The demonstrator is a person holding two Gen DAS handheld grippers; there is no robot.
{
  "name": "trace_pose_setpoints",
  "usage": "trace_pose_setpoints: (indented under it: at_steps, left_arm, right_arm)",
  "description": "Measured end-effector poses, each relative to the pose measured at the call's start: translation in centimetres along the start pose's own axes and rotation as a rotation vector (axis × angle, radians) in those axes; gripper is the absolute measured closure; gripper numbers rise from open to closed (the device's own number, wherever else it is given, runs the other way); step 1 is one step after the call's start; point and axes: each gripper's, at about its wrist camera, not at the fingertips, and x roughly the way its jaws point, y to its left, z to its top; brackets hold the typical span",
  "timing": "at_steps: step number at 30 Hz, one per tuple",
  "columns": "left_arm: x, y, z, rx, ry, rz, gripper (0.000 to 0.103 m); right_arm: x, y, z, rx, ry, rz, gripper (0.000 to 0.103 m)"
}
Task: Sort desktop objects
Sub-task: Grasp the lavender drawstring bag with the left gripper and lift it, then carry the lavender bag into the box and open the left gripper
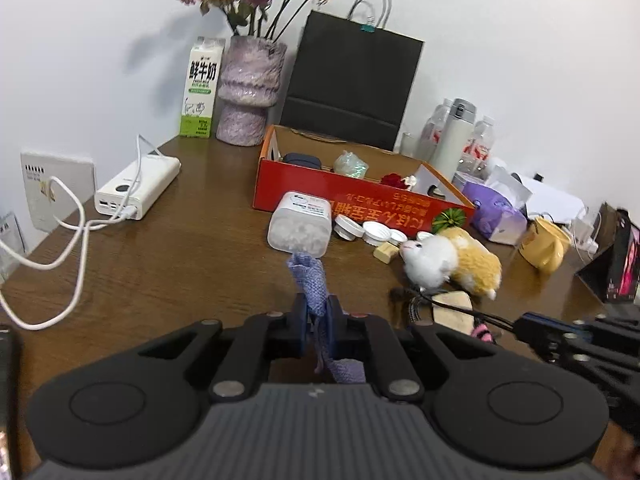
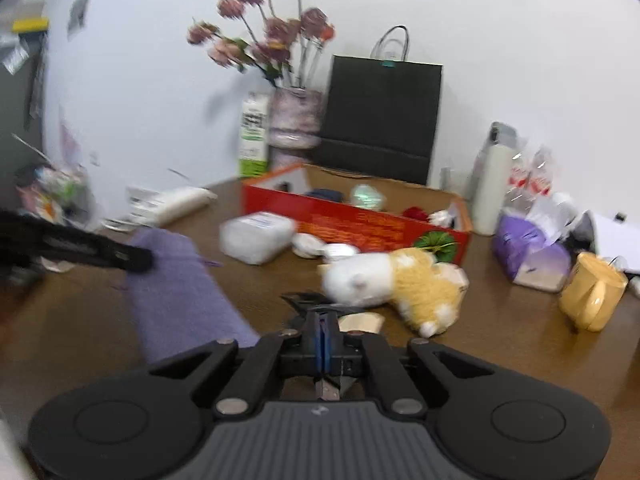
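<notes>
My left gripper is shut on a purple knitted cloth, which sticks up between the pads and hangs below them. In the right wrist view the same cloth drapes from the left gripper above the wooden desk. My right gripper is shut on a thin black cord. In the left wrist view that cord runs to the right gripper, near a beige item and a pink tag. A white and yellow plush toy lies just beyond.
An open red cardboard box holds small items. In front lie a clear plastic container and white caps. A yellow mug, purple tissue pack, power bank, milk carton, vase and black bag ring the desk.
</notes>
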Motion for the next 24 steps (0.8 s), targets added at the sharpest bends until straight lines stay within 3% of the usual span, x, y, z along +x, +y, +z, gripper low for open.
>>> trace_pose_setpoints:
  at_steps: [4,9,14,17,21,23,24]
  left_arm:
    - [-1.7,-1.7,-0.4,0.065,-0.029,-0.051,0.093]
    - [-1.5,-2.5,-1.0,0.080,-0.016,-0.071,0.093]
    - [0.0,-2.2,-1.9,0.091,0.030,-0.058,0.093]
    - [0.8,-1.7,-2.3,0.087,0.052,-0.047,0.093]
    - [1.3,-1.5,-2.6,0.093,0.058,-0.037,0.093]
    - [1.4,-1.5,-2.7,0.098,0.058,-0.032,0.093]
    - [1.5,-1.5,-2.7,0.097,0.057,-0.029,0.093]
  right_arm:
    - [-2.3,1.4,-1.1,0.007,0.018,0.031,0.102]
    - [0.2,2.7,-4.0,0.004,0.117,0.063,0.100]
    - [1.8,4.4,-4.6,-0.060,0.134,0.077,0.081]
    - [2.1,4.4,-4.8,-0.084,0.136,0.053,0.080]
    - [2.7,3.8,-5.2,-0.083,0.154,0.003,0.072]
    - [2.8,3.2,-5.1,-0.044,0.162,0.028,0.073]
    - [2.9,2.8,-5.0,-0.012,0.168,0.058,0.085]
